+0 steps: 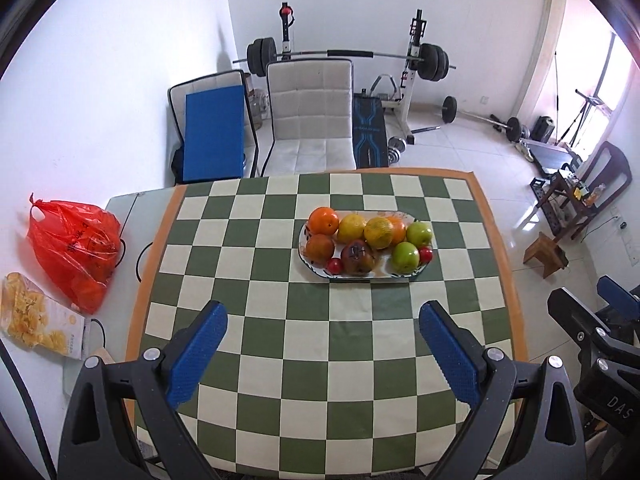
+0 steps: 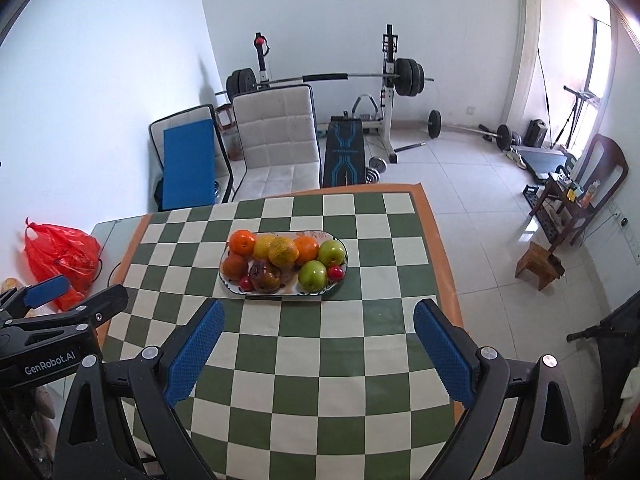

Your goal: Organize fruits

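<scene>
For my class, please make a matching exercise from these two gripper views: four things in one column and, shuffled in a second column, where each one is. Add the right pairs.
Things
1. red plastic bag
2. white padded chair
3. fruit plate
4. small wooden stool

Places
A. on the checked tablecloth, ahead of both open grippers
B. on the tiled floor, right of the table
C. behind the table's far edge
D. on the bare tabletop, left of the cloth

Pairs: 1-D, 2-C, 3-A, 4-B

Both the left gripper and the right gripper are empty.

Bright daylight floods from the right window (image 2: 596, 64); sharp centre, fisheye-bent, vignetted edges.
</scene>
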Available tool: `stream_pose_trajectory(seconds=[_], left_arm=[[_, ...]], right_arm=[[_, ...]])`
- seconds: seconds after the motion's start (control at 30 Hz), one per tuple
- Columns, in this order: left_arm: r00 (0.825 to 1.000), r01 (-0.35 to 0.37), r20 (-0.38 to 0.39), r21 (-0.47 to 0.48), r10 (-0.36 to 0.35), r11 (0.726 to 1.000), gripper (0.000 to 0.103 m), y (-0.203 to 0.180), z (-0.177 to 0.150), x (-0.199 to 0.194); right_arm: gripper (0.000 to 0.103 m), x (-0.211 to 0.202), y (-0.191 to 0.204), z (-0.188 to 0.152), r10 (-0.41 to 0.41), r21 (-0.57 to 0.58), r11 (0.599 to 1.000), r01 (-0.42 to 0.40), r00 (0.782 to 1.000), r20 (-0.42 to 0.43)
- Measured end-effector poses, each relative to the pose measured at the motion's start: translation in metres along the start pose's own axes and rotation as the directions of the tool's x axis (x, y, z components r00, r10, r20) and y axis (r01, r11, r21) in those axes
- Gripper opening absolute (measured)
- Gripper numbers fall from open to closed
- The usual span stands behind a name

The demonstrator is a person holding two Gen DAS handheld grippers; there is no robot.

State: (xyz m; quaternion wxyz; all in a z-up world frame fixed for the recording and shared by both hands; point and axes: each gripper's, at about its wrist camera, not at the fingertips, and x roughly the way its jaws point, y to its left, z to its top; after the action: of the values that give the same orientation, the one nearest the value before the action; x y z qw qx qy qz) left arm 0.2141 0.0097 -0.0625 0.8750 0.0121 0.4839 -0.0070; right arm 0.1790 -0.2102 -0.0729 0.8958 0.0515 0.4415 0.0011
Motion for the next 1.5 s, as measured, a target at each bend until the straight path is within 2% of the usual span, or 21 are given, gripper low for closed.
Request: stream_pose_trajectory(seconds=[0.37,0.57,0.8,1.03,1.37,1.5], left_arm=[[0.998,0.035,0.052,-0.008,-0.034,0.999,0.098,-0.008,-0.02,-0.063],[0.997,0.037,0.071,-0.02,-0.035,0.999,0.098,-0.009,-0.025,-0.076],[0.997,0.028,0.078,-0.031,-0.026,0.999,0.098,-0.007,-0.023,-0.073],[0.995,-0.004,0.1,-0.034,0.008,0.999,0.098,-0.005,-0.01,-0.047],[0.996,-0.048,0.073,-0.045,0.052,0.998,0.099,0.001,0.012,0.007],[0.998,-0.052,0.037,-0.046,0.053,0.998,0.099,0.001,0.015,0.029]], right_arm=[[0.098,-0.075,0.002,-0.011,0.027,-0.014,1.0,-0.027,0.998,0.058],[0.098,-0.089,-0.001,-0.012,0.036,-0.008,0.999,-0.035,0.997,0.064],[0.098,-0.089,-0.002,-0.011,0.034,-0.004,0.999,-0.034,0.997,0.062],[0.099,-0.062,0.0,0.003,0.003,-0.018,1.0,-0.002,0.997,0.08],[0.101,0.027,-0.002,0.022,-0.03,-0.018,0.999,0.031,0.999,0.032],[0.101,0.058,-0.004,0.025,-0.031,-0.016,0.999,0.031,1.0,-0.001]])
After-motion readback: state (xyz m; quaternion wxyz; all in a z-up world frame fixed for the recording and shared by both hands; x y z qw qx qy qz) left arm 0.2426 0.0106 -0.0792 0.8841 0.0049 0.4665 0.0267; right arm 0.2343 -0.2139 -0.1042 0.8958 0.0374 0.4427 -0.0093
